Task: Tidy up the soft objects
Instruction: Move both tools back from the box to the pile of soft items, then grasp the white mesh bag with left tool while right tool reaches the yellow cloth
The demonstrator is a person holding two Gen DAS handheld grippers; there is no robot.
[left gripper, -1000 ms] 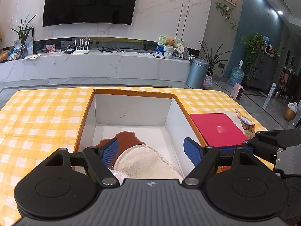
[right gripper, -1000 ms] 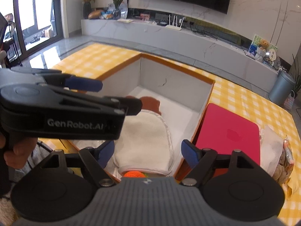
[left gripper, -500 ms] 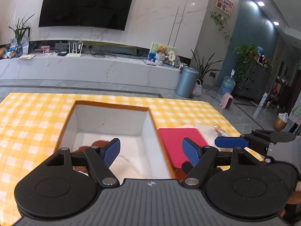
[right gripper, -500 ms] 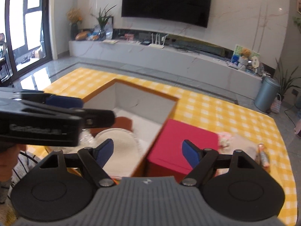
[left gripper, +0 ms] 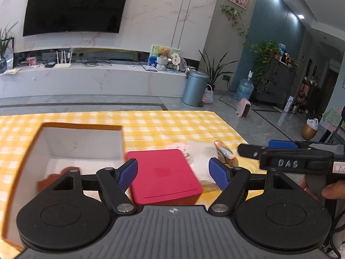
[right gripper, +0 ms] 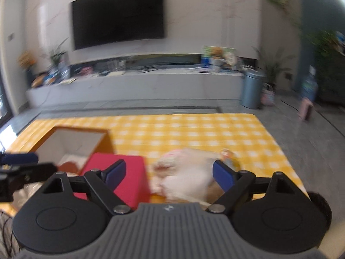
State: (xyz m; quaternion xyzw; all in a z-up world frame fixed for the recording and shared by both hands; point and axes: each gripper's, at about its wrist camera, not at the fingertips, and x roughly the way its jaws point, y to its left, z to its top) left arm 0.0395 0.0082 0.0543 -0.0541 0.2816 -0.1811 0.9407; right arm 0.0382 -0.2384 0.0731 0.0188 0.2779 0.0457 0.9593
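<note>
A reach for the next soft thing is judged to be in hand. The pale pink and cream plush heap (right gripper: 185, 177) is seen on the yellow checked tablecloth (right gripper: 194, 133), just right of the flat red lid-like box (right gripper: 120, 172), outside the white-walled orange-rimmed open box (right gripper: 64, 142). The right gripper (right gripper: 170, 173) is empty, its jaws opening and framing the heap. The left gripper (left gripper: 173, 172) is held wide apart over the red box, with nothing gripped. Next, a descent and a soft closing on the plush are called for.
</note>
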